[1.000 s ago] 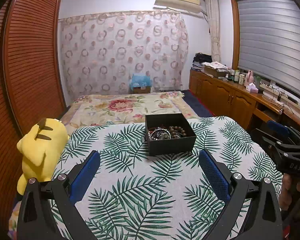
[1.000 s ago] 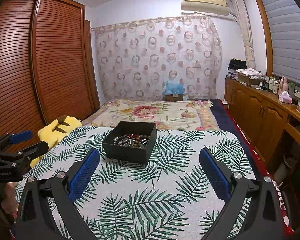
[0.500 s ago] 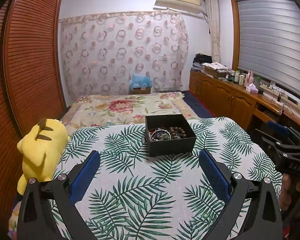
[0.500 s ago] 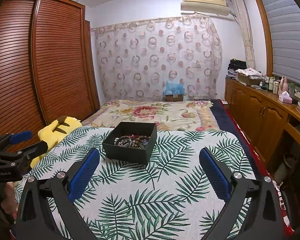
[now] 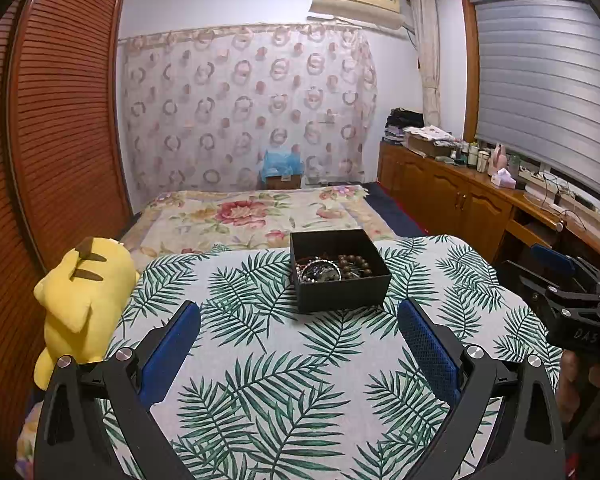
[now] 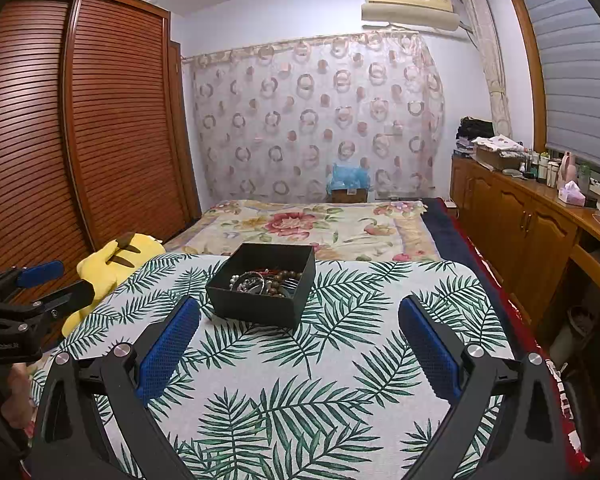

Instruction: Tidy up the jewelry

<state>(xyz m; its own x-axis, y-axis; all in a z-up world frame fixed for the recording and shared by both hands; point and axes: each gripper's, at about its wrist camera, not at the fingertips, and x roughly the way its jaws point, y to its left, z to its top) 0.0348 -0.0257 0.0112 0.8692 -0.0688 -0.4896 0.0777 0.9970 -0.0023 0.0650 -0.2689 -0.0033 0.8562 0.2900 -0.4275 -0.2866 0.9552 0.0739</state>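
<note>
A black open box [image 5: 340, 270] stands on the palm-leaf tablecloth [image 5: 268, 360], past the middle. It holds a tangle of jewelry [image 5: 332, 270]: brown bead bracelets and silvery pieces. It also shows in the right wrist view [image 6: 262, 290] with the jewelry [image 6: 266, 282] inside. My left gripper [image 5: 298, 318] is open and empty, held above the cloth just short of the box. My right gripper [image 6: 298, 320] is open and empty, to the right of the box. Each gripper shows in the other's view: the right one [image 5: 564, 292] and the left one [image 6: 24, 288].
A yellow plush toy [image 5: 80, 296] sits at the table's left edge. A bed with a floral cover [image 5: 252, 216] lies beyond the table. A slatted wooden wardrobe [image 6: 80, 140] stands on the left, wooden cabinets [image 6: 520, 216] on the right.
</note>
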